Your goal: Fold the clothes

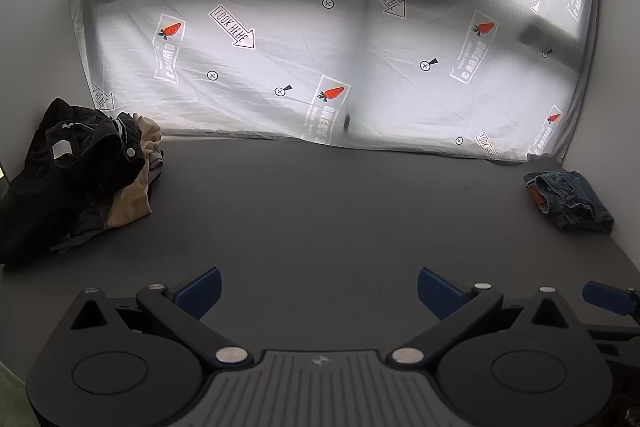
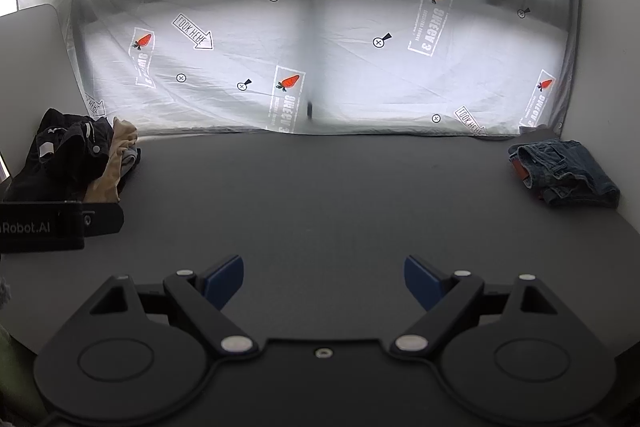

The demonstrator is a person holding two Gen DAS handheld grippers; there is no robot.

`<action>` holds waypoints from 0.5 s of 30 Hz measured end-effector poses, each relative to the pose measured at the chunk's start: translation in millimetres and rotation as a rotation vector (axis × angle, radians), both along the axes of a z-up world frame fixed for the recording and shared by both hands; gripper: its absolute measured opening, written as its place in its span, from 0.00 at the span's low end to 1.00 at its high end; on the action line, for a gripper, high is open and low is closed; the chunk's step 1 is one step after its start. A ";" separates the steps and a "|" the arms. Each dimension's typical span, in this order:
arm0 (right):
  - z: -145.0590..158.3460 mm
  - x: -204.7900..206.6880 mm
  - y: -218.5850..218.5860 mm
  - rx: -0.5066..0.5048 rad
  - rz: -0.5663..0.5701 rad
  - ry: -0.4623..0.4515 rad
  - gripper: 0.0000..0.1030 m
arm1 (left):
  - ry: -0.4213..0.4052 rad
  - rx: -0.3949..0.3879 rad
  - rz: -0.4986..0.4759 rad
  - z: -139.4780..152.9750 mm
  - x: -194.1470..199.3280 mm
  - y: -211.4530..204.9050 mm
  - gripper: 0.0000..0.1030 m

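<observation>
A heap of unfolded clothes point(image 1: 76, 171), black on top with a tan piece point(image 1: 136, 195) beside it, lies at the far left of the dark table point(image 1: 320, 211); it also shows in the right wrist view point(image 2: 76, 155). Folded blue jeans point(image 1: 570, 199) lie at the far right, also seen in the right wrist view point(image 2: 568, 171). My left gripper point(image 1: 318, 291) is open and empty over the table's near middle. My right gripper point(image 2: 324, 281) is open and empty, to the right of the left one. One blue fingertip point(image 1: 604, 297) of the right gripper shows in the left wrist view.
A translucent printed sheet point(image 1: 320, 59) hangs along the table's back edge. White walls close the left and right sides. The left gripper's body point(image 2: 52, 223) shows at the left of the right wrist view, in front of the heap.
</observation>
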State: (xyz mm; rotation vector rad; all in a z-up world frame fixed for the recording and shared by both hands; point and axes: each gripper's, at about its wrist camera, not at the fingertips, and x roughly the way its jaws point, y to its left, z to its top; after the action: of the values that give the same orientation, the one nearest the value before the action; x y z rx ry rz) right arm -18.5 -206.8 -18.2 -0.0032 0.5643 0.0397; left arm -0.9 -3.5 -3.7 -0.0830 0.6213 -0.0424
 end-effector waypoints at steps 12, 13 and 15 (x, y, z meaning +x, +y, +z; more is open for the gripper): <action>-11.5 9.8 -14.0 0.016 -0.038 0.032 0.86 | 0.034 -0.029 -0.013 -12.6 27.8 -11.9 1.00; -12.4 12.4 -20.2 0.026 -0.049 0.037 0.86 | 0.037 -0.033 -0.015 -14.3 32.4 -15.1 1.00; -14.7 20.1 -32.8 0.044 -0.066 0.044 0.86 | 0.043 -0.041 -0.018 -17.8 41.5 -21.6 1.00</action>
State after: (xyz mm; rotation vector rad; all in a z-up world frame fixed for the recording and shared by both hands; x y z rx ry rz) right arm 1.6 -239.5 -32.9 0.0588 0.6069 -0.0124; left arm 40.6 -25.1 -21.5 -0.1186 0.6639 -0.0711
